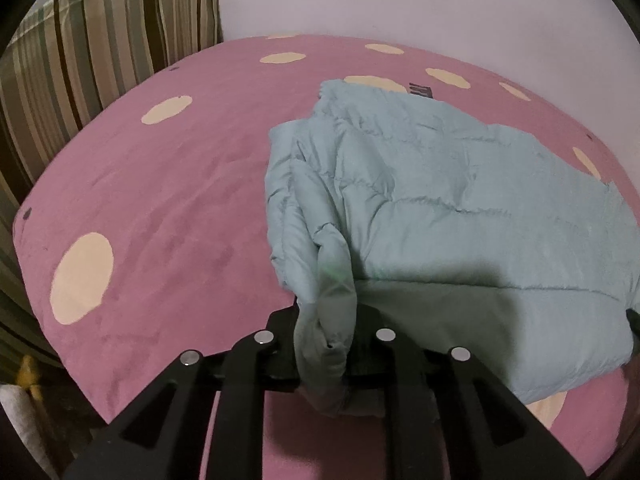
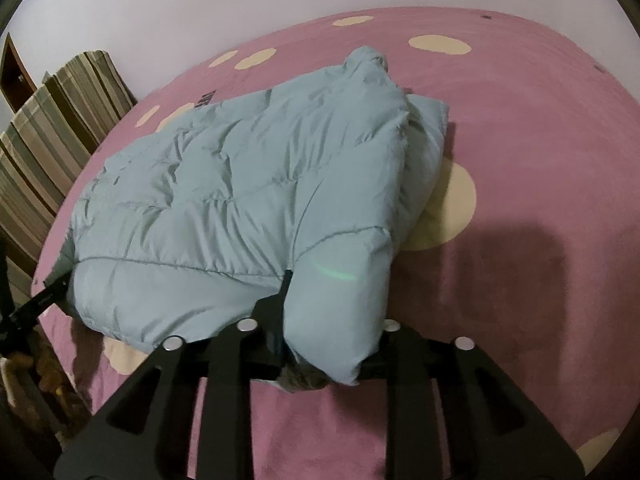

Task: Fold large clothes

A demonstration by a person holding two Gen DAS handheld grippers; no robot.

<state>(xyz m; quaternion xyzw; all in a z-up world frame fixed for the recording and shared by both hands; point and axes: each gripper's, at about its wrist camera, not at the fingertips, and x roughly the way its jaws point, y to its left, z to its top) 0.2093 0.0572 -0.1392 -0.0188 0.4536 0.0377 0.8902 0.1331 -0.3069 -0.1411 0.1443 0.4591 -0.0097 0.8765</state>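
Both gripper tips buried in jacket [image 2: 240, 184] hem, bedspread [image 1: 160, 200] beneath

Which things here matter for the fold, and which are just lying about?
Part of the job:
- puffer jacket
- left tongs
- right tongs
- pink spotted bedspread, the work surface

Lying about:
- striped cushions
- white wall

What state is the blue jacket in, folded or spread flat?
Partly folded: the blue jacket lies doubled on the pink bedspread, near corners pinched in the left gripper and right gripper.
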